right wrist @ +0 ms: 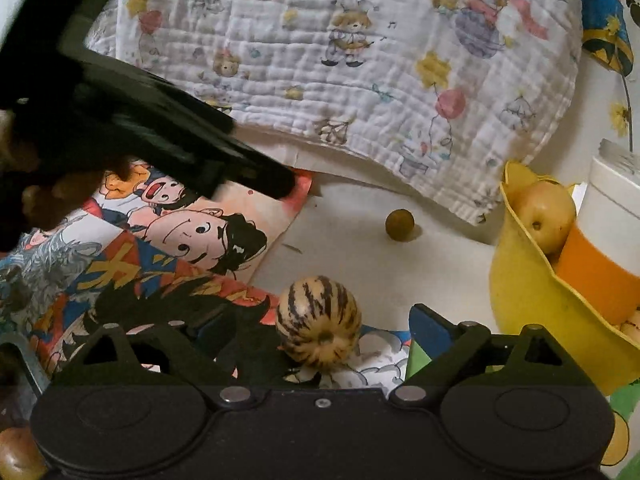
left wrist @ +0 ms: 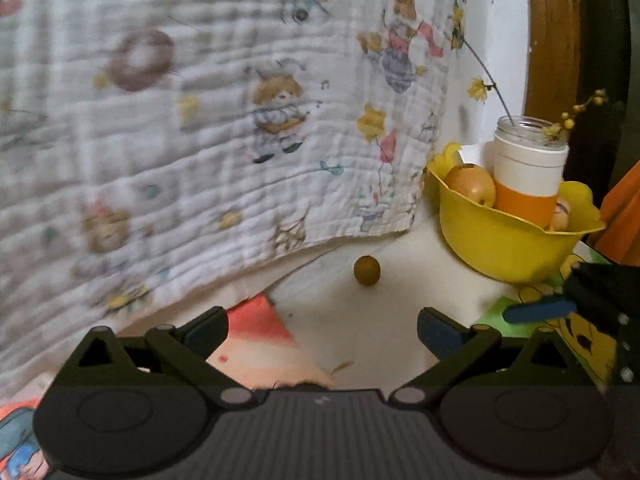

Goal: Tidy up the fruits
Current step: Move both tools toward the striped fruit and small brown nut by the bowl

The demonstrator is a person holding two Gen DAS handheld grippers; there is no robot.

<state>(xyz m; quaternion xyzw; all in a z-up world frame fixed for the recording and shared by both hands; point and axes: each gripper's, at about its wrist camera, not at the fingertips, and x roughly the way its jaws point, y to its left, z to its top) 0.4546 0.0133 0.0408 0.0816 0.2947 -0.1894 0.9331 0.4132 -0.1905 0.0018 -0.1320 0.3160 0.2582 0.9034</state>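
Although some fruit already sits in the yellow plastic bowl with the wavy rim (right wrist: 520,292), the sorting looks only partly done, to judge by what lies loose. A yellow-red apple (right wrist: 550,216) rests inside the bowl against its near wall, beside a white and orange cup holding a glass jar of yellow flower sprigs (left wrist: 528,172), and a further pale fruit (left wrist: 560,214) peeps out behind that cup, too hidden to name. Two fruits remain outside. A small round olive-brown fruit (left wrist: 367,270) lies alone on the white worktop (right wrist: 360,264), well apart from the bowl and just in front of the hem of the white quilted cloth printed with cartoon bears (left wrist: 224,120). A round cream melon-like fruit with dark brown stripes (right wrist: 319,322) sits on the bright comic-printed paper sheets (right wrist: 180,240) that cover the near worktop. The right gripper (right wrist: 320,332) has its fingers spread wide on either side of this striped fruit, which lies between them but is not yet clasped; whether either pad touches it cannot be told. The left gripper (left wrist: 322,330) is likewise wide open and holds nothing, pointing toward the small brown fruit from some way off. In the right wrist view it appears as a dark blurred shape at upper left. By my judgement, the striped fruit is the one in hand, and it and the small brown fruit both still need to go into the bowl.
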